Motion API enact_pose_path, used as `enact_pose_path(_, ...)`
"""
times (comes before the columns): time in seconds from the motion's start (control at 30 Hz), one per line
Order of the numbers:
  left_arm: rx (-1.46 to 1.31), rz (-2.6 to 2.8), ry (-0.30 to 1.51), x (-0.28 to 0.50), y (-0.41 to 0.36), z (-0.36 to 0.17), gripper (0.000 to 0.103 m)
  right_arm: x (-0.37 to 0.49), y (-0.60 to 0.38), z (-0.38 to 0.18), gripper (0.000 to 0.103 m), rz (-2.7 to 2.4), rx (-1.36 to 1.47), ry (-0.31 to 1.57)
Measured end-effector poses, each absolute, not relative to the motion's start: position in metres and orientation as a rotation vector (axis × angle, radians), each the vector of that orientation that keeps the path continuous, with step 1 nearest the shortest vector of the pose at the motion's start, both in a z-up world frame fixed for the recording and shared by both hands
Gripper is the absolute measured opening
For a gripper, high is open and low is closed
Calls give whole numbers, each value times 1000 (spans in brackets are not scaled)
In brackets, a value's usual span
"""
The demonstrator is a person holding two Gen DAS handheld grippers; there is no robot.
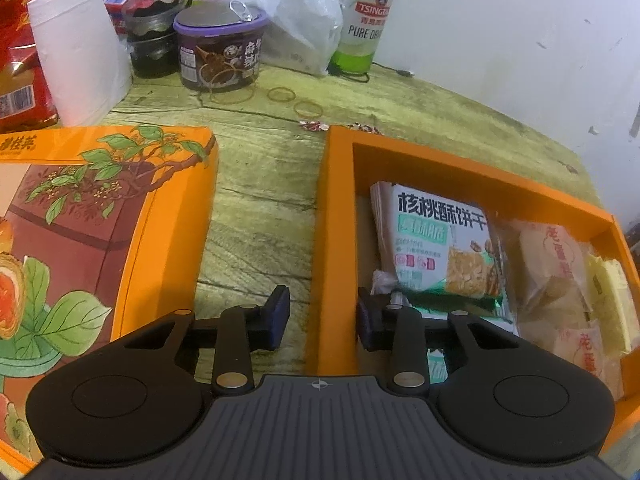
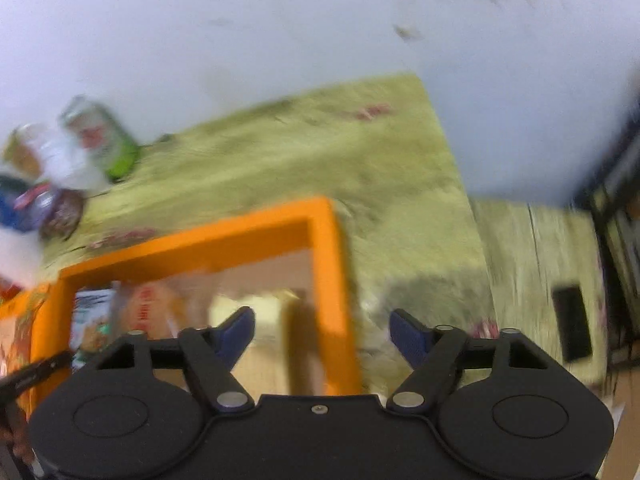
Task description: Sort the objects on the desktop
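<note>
Left wrist view: left gripper (image 1: 323, 320) clamps the orange box's (image 1: 340, 200) near-left wall, steadying it; right gripper (image 2: 322, 334), parted and empty, should approach the next snack squarely.

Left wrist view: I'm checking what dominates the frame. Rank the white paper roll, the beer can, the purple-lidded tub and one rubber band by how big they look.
1. white paper roll, though it stands nearer the camera
2. beer can
3. purple-lidded tub, close to the can, so unsure
4. rubber band
</note>
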State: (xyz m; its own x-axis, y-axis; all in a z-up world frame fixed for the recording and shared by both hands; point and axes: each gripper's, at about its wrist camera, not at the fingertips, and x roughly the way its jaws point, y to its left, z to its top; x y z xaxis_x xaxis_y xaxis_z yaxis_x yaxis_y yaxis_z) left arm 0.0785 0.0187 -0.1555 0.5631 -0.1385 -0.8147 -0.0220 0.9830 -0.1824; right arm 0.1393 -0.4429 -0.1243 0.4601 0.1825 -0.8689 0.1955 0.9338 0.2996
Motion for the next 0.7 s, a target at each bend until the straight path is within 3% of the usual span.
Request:
enact_pose_path(0.13, -190, -85, 965, 85, 18, -157, 26, 138, -450, -144, 51, -20, 464, 1143)
enact_pose_path(0.3, -180, -94, 964, 94, 14, -157, 24, 135, -445, -155, 28, -27, 494, 1158)
enact_pose_path(0.7, -154, -121, 975, 125, 8, -157, 24, 136, -449, -156, 25, -71, 524, 1136)
